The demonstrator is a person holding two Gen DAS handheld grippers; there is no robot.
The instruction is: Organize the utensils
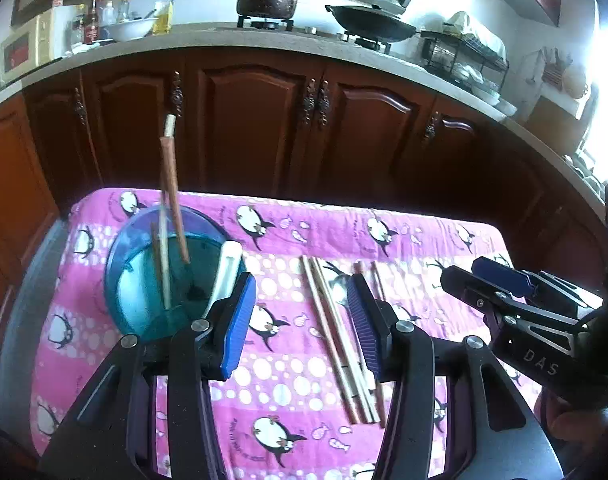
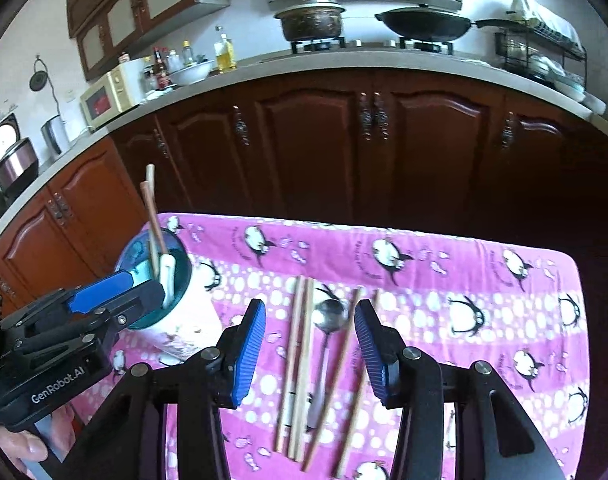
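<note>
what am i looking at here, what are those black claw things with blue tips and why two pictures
They are hand-held grippers: a person holds one in each hand, each with a camera looking along its fingers. One picture is from the left gripper, the other from the right gripper. Both stand open and hold nothing. On the pink penguin cloth lie loose chopsticks and a metal spoon. A teal utensil holder already holds chopsticks and a white spoon.

Left gripper [image 1: 299, 320] and right gripper [image 2: 310, 354], jaws apart and empty, each low in its frame.
</note>
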